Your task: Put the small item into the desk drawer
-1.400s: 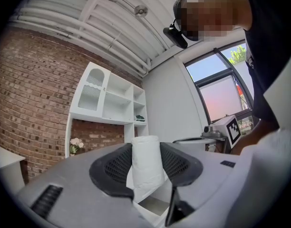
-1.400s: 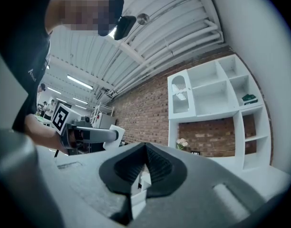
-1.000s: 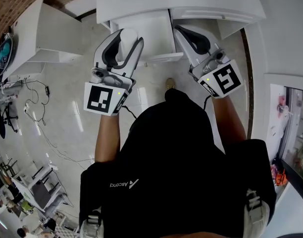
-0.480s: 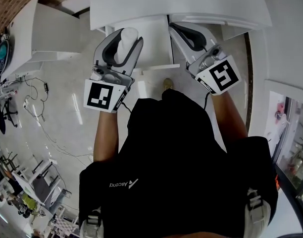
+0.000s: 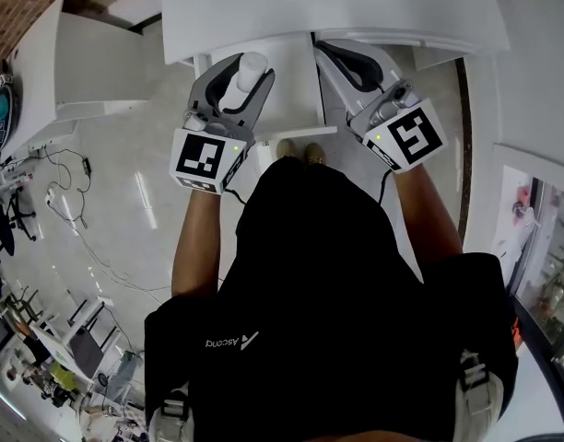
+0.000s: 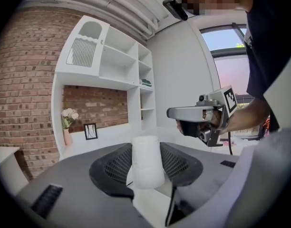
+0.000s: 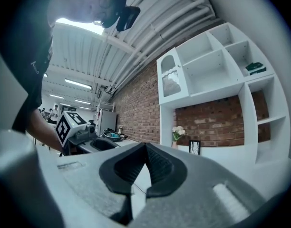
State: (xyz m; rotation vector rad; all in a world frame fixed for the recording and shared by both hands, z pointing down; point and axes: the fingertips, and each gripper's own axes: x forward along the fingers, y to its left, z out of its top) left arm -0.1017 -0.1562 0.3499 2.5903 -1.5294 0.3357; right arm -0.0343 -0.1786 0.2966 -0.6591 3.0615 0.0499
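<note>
At about eleven o'clock in the head view, the left gripper (image 5: 246, 74) pinches the small item (image 6: 147, 161), a white cylinder held between its pads. It sits over the left side of the open white drawer (image 5: 296, 90). The drawer juts from under the white worktop (image 5: 328, 7) at twelve o'clock. At one o'clock, just beside the drawer's right edge, the right gripper (image 7: 145, 146) has its pads pressed together with nothing between them.

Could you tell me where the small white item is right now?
The small white item is gripped between the jaws of the left gripper, left of centre in the head view, over the open desk drawer.
</note>
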